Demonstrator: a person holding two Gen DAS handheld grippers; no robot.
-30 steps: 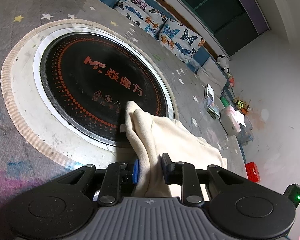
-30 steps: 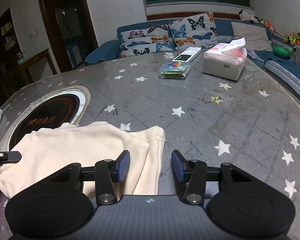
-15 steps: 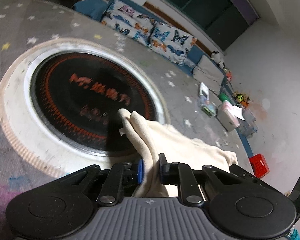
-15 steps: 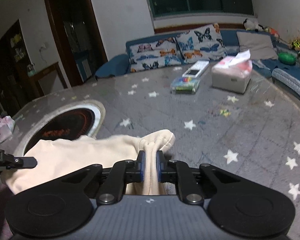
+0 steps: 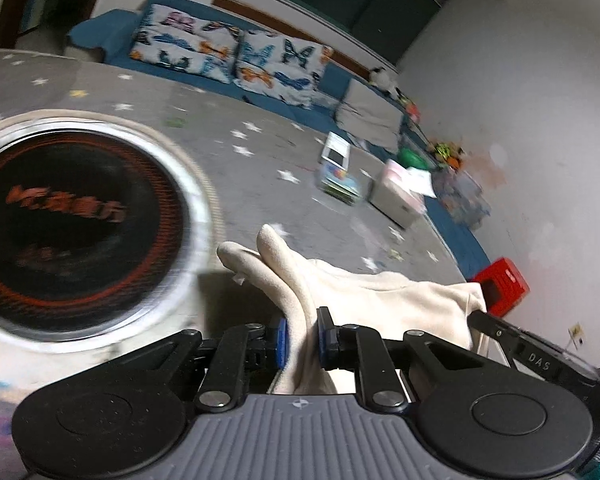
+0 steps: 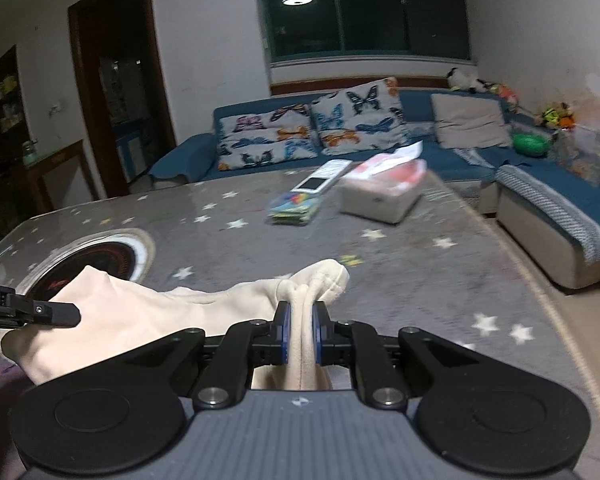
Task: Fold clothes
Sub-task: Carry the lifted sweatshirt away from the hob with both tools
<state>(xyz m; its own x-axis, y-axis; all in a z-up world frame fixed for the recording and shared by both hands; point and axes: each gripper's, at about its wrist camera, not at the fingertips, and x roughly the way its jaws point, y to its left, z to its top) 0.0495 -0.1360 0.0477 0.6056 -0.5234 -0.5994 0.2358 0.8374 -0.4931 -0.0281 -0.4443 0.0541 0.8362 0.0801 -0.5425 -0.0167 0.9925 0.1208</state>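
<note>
A cream garment [image 5: 364, 300] hangs stretched between my two grippers above the grey star-patterned table [image 5: 260, 152]. My left gripper [image 5: 302, 338] is shut on one bunched end of it. My right gripper [image 6: 300, 332] is shut on the other bunched end, and the cloth [image 6: 140, 320] spreads left from it toward the left gripper's tip [image 6: 40, 310]. The right gripper's arm [image 5: 532, 354] shows at the right edge of the left wrist view. The garment's lower part is hidden behind the gripper bodies.
A round black induction hob [image 5: 68, 220] with a white ring is set in the table at left, also in the right wrist view [image 6: 96, 264]. A tissue box [image 6: 384, 196], a remote [image 6: 320, 178] and a colourful packet [image 6: 296, 208] lie at the far side. A blue sofa [image 6: 540, 200] runs behind and right.
Both grippers, shut on the garment's ends, have risen and lifted the cloth off the table. The left gripper has swung right, away from the hob. One second ago the right gripper was open.
</note>
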